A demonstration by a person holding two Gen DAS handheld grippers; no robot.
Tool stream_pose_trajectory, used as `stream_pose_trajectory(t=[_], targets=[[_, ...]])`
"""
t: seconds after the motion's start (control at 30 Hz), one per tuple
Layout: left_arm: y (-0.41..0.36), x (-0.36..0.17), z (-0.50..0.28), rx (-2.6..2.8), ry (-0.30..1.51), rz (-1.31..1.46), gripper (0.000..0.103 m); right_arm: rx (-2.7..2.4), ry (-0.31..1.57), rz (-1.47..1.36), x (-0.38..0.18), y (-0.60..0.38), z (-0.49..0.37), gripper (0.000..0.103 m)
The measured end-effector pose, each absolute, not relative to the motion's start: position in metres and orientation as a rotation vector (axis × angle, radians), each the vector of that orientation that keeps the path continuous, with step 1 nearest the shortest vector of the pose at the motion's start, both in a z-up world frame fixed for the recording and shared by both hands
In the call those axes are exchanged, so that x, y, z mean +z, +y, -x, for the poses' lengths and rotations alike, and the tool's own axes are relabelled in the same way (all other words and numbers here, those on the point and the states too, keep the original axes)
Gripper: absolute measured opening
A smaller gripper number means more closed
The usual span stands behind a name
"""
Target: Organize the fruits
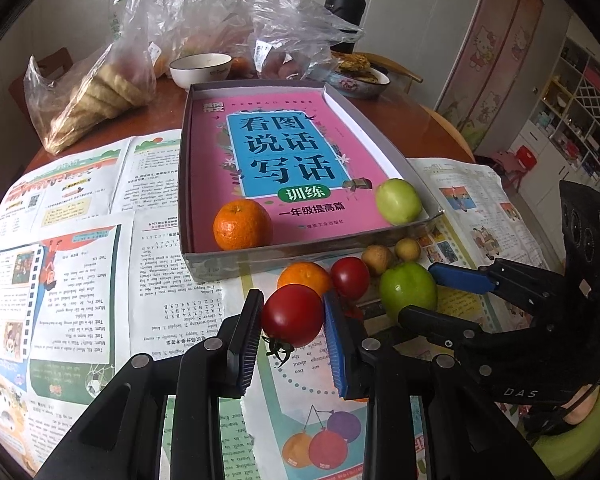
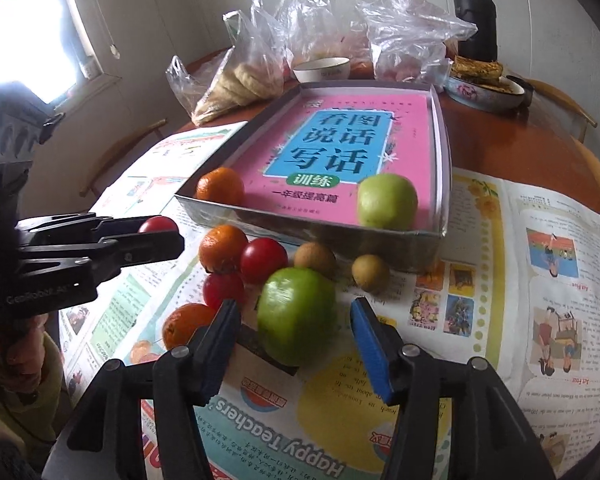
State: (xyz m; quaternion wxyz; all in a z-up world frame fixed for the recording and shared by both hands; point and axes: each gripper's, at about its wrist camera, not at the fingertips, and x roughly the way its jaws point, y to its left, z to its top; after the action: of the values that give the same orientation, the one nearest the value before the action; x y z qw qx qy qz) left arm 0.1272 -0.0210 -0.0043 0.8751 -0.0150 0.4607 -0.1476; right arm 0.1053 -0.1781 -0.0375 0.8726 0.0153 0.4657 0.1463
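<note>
While a glossy red tomato is clamped in the left gripper above the newspaper, bruising or slipping is risked. The right gripper, parted, straddles a smooth green apple near the shallow grey box; neighbouring fruit could be nudged.

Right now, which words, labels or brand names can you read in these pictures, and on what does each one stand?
"看图说话写话 训练", "一年级提高篇": pink book in the grey box.
"Happy Teachers": newspaper, upside down.
"Act Four": same newspaper, right page.
"GenRobot AI": left gripper body.
"DAS": right gripper body.
Newspaper body text: too small to read.
</note>
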Motion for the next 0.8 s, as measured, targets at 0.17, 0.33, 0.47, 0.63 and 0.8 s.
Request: stream_pose_trajectory(t=[0.17, 0.33, 0.47, 0.63, 0.8], targets=[[-0.022, -0.005, -0.128, -0.310, 0.965, 0.028, 0.031, 0.298, 0.999, -0.010, -0.047, -0.172, -0.113, 0.056], [-0.023, -0.006, -0.128, -0.315, 0.969, 0.025, 0.031, 0.295, 0.999, -0.013, -0.053, -0.169, -0.116, 0.045], [-0.024, -0.005, -0.129, -0.317, 0.968, 0.024, 0.031, 0.306, 0.987, -0.024, -0.052, -0.171, -0.113, 0.045], [-0.022, 0.001, -0.129, -0.315, 0.952, 0.019, 0.031, 0.334, 0.950, -0.042, -0.036, -0.175, -0.105, 0.045], [-0.018, 0.007, -0.132, -0.305, 0.937, 0.022, 0.031, 0.346, 0.900, -0.046, -0.009, -0.179, -0.106, 0.045]])
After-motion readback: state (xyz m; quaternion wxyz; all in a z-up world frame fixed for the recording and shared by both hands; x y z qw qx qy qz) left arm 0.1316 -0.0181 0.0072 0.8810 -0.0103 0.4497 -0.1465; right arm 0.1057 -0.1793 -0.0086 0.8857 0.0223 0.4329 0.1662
